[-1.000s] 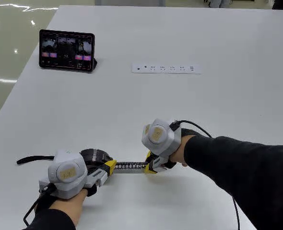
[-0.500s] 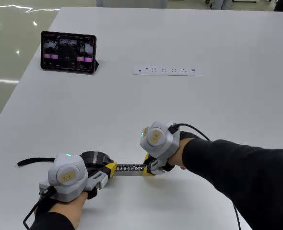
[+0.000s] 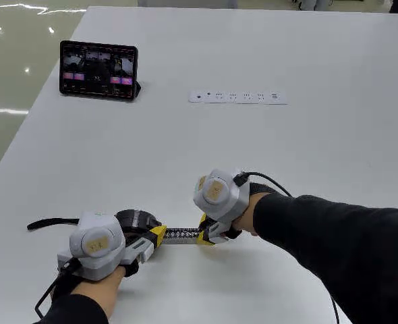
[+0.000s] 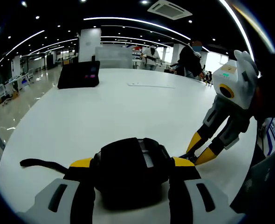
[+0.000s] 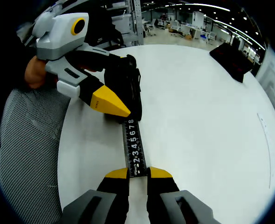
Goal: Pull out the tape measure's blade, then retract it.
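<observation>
Tape measure (image 3: 137, 221) black, short numbered blade (image 5: 133, 145) out, left tool (image 4: 133, 163) clamped round it, right tool (image 5: 137, 173) pinching blade tip

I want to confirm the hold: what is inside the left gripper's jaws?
The black tape measure case, held between the left gripper's yellow-tipped jaws on the white table. Its far side and underside are hidden in the left gripper view.

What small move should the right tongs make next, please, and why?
Probably ease the right tongs closer to the case, letting the blade retract: they pinch its tip, the left tongs clamp the case, and the exposed length has been shrinking.
</observation>
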Tool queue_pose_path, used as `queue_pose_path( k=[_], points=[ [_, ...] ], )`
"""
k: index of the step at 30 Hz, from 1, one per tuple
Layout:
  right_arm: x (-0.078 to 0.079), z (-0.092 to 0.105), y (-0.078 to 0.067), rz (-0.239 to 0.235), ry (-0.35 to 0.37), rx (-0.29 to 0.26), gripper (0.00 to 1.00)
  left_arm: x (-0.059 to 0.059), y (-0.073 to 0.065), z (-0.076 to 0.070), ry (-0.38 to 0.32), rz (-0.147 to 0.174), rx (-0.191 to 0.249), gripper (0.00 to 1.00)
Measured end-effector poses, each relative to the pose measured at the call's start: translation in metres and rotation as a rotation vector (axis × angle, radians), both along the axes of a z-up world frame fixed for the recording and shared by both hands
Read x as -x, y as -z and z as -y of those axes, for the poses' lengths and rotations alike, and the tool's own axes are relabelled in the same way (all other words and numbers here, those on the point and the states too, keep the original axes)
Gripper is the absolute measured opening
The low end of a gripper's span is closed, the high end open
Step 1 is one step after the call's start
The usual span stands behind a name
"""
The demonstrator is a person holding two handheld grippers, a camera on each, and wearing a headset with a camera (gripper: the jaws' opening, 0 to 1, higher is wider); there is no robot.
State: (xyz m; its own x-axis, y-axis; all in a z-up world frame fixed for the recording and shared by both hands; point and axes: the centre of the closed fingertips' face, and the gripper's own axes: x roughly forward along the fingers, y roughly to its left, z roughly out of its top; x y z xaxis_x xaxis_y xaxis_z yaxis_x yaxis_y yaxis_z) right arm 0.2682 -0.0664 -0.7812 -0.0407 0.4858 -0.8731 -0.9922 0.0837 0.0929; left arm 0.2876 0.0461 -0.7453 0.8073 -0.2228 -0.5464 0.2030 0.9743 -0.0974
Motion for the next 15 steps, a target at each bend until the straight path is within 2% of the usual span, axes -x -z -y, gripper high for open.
queue_pose_path(
  k=[15],
  points=[
    [-0.0001,-0.0087,0.0003,0.002,0.014,-0.011,0.1,-0.0008,-0.0001,0.0001,-0.002,0.002,0.004,0.59]
  ],
)
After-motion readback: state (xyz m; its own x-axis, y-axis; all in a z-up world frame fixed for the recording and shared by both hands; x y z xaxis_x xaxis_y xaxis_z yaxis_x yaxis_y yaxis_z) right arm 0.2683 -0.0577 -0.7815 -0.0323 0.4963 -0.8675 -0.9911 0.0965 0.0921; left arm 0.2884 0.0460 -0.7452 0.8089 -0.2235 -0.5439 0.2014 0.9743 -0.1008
